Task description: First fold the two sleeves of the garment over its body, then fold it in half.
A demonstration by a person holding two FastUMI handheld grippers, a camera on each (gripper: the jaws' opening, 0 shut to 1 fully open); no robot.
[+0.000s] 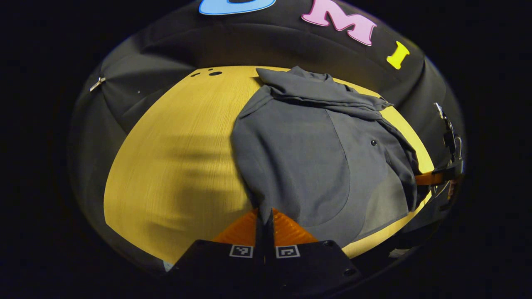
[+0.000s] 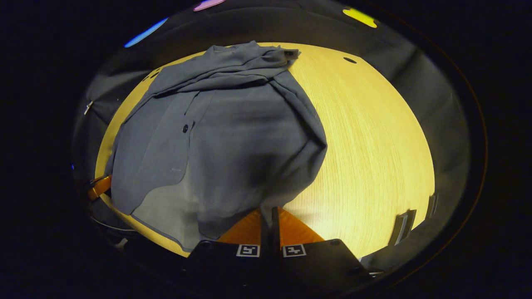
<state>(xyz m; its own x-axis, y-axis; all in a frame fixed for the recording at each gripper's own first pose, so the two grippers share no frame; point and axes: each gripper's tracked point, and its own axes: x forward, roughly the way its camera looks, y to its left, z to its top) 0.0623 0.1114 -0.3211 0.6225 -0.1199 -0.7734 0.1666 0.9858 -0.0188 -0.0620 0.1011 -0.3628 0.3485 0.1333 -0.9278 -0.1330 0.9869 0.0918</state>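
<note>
Already both sleeves seem to lie bunched across the top of the garment, piled near the collar end at the far side of the table, so I judge the half-fold is the step in hand. That fold turns on one relation: the grey shirt's long axis runs from the near table edge, where both tools sit, straight away toward the booth's back wall, with the hem close and the collar far.

From the left gripper view, the left gripper has its fingers drawn together at the near-left corner of the hem. The gap between them is a thin dark line, and the cloth's edge comes right down to the tips; whether fabric is actually pinched there I cannot tell. The right gripper view shows the same at the other corner: the right gripper has its fingers closed to a slit, touching the hem's near-right corner, with bare table off to its right. Again the grip itself is hidden.

Each hand is nearest its own corner, and the other tool shows at the far edge of each view, level with it along the hem. So the coming move, as I read it, is a lift and a carry forward along that long axis, both corners together, laying hem over collar. Uneven travel would skew the fold.
</note>
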